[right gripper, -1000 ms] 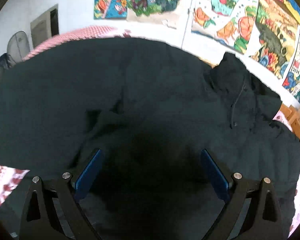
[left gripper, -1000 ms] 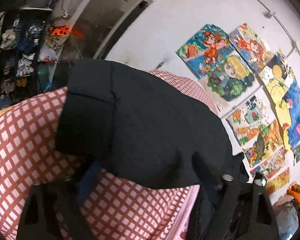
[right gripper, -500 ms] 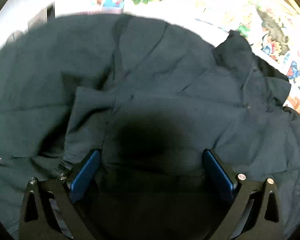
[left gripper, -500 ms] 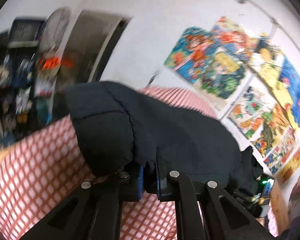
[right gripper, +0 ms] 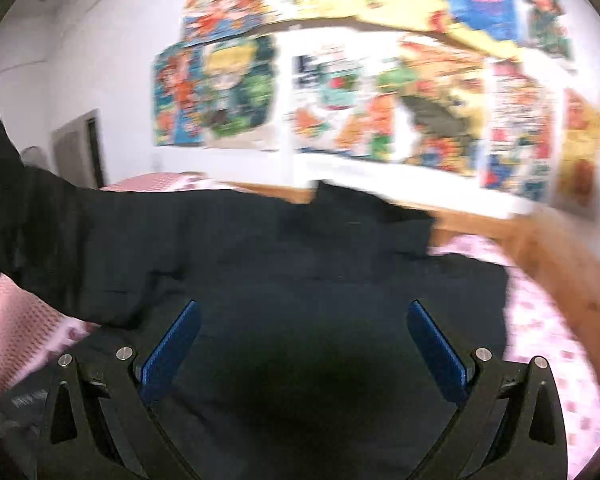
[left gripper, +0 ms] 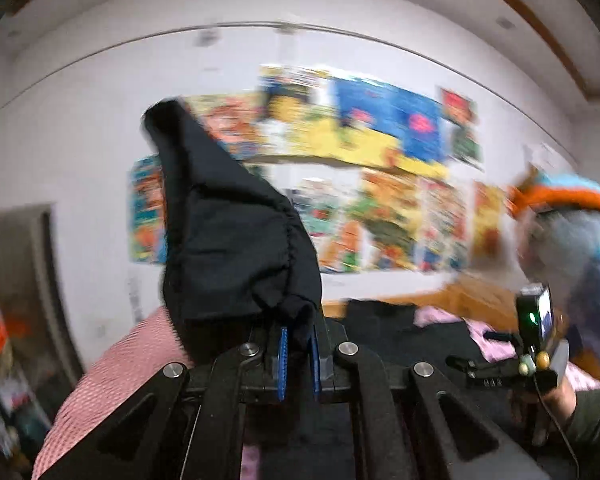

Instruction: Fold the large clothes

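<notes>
Poster [right gripper: 220, 92] writing likely blurred unreadable.

one black jacket [right gripper: 300, 264], two grippers, left gripper [left gripper: 298, 350], right gripper [right gripper: 300, 344], one bed [right gripper: 548, 344]

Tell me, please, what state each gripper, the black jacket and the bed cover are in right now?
left gripper: shut on a raised fold of the black jacket.
right gripper: open, holding nothing, over the jacket.
black jacket: spread on the bed, one part lifted.
pink checked bed cover: lying under the jacket, partly covered.
</notes>
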Demonstrator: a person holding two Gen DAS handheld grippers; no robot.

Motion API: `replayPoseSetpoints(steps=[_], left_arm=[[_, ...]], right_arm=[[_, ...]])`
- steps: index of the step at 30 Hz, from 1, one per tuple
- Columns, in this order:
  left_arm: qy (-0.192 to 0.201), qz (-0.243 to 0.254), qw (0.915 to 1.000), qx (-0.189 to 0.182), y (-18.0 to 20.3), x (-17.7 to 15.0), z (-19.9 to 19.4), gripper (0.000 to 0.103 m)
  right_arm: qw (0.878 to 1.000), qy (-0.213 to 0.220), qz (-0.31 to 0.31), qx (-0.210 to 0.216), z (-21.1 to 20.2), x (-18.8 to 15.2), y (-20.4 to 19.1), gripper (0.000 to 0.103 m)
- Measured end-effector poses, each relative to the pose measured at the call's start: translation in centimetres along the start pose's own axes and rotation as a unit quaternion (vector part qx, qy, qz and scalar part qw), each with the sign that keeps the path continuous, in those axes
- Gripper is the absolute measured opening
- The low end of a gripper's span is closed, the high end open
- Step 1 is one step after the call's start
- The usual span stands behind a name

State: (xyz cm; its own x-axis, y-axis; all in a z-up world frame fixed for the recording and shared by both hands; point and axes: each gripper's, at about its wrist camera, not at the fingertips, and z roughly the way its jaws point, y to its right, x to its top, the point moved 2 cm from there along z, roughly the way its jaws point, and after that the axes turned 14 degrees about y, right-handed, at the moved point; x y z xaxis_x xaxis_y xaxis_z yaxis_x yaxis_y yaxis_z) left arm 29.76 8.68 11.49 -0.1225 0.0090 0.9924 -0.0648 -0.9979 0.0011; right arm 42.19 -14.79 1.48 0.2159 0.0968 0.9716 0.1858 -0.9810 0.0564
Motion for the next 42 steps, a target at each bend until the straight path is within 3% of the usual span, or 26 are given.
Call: replayPoseSetpoints(steps=[4, 8, 16, 21, 24, 26, 27, 28, 29, 30, 36, 40, 42], left_arm=[[-0.020, 0.045, 0.9964, -0.069, 7.0, -0.6, 1.5, 0.009], [-0.072, 0.071, 0.9875, -0.120, 12.7, -3.0, 2.8, 0.009], [-0.187, 0.072, 0.9644, -0.173, 18.3, -9.2, 6.1, 0.009], [-0.267, 0.058, 0.9400, -0.204, 19.6, -13.4, 8.1, 0.009], [-0.329, 0.040, 0.9186, -0.216, 19.7, -16.1, 9.0, 0.012], [-0.362, 0.025, 0.9052, -0.222, 19.7, -17.1, 9.6, 0.021], [-0.375, 0.016, 0.8983, -0.228, 19.7, -17.5, 9.7, 0.036], [-0.390, 0.005, 0.8902, -0.235, 19.6, -17.9, 9.8, 0.058], [-0.400, -0.006, 0.8855, -0.236, 19.3, -18.2, 9.8, 0.069], [-0.403, -0.015, 0.8850, -0.233, 19.0, -18.3, 9.6, 0.076], [-0.411, -0.077, 0.8842, -0.208, 16.1, -18.2, 9.7, 0.076], [-0.396, -0.134, 0.8944, -0.159, 10.9, -16.8, 8.9, 0.079], [-0.390, -0.151, 0.8994, -0.128, 8.1, -16.3, 8.4, 0.082]], right_arm=[[0.998, -0.013, 0.039, -0.044, -1.9, -0.8, 6.2, 0.101], [0.995, -0.021, 0.075, -0.059, -3.1, -1.6, 10.5, 0.101], [0.992, -0.027, 0.108, -0.053, -5.0, -4.2, 14.9, 0.101], [0.989, -0.033, 0.145, -0.023, -5.4, -6.0, 16.1, 0.101], [0.987, -0.057, 0.153, -0.001, -4.5, -7.4, 16.3, 0.101], [0.983, -0.073, 0.166, 0.015, -4.0, -8.6, 16.4, 0.101], [0.981, -0.081, 0.177, 0.024, -3.5, -9.1, 16.4, 0.101], [0.976, -0.092, 0.195, 0.034, -3.0, -9.7, 16.5, 0.101], [0.973, -0.098, 0.206, 0.041, -2.8, -10.3, 16.6, 0.101], [0.967, -0.109, 0.225, 0.045, -2.2, -11.0, 16.7, 0.101], [0.947, -0.167, 0.272, 0.045, 0.0, -13.8, 16.0, 0.101], [0.930, -0.195, 0.301, 0.080, 0.8, -14.5, 15.0, 0.101], [0.930, -0.210, 0.290, 0.081, 1.0, -14.6, 13.8, 0.098]])
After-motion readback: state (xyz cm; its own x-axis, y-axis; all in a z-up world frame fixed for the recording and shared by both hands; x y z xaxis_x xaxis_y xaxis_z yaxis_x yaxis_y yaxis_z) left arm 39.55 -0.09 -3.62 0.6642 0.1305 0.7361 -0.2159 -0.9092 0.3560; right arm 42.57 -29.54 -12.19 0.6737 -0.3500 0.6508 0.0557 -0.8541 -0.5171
